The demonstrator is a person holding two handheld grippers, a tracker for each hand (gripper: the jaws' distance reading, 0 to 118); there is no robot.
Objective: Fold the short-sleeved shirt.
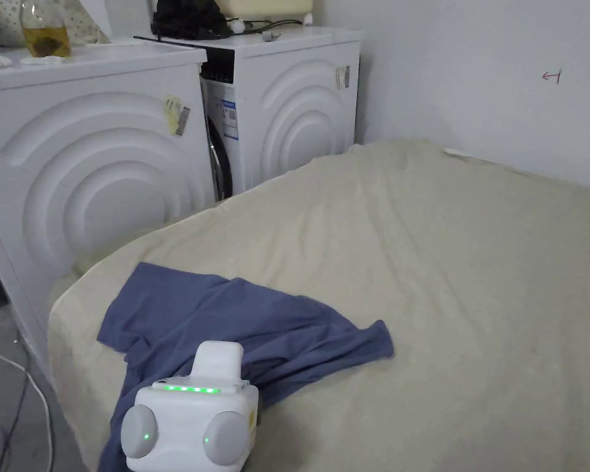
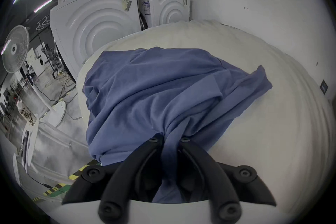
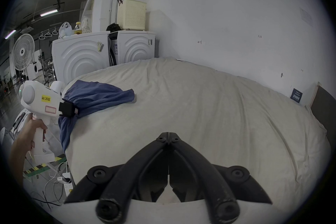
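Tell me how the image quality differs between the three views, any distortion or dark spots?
Head view: straight lines, even light, shirt sharp. Left gripper view: fisheye bend, dark corners, cloth shadowed at the left gripper. Right gripper view: same bend, bed evenly lit.

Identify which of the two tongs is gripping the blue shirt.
The left tongs: jaws closed on bunched blue shirt. The right tongs are shut on nothing, above the bedcover.

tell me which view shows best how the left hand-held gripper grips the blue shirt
The left gripper view: both jaws of the left hand-held gripper pinch bunched blue shirt between them. The head view shows its white body covering the grip; the right gripper view shows it from the side, farther off.
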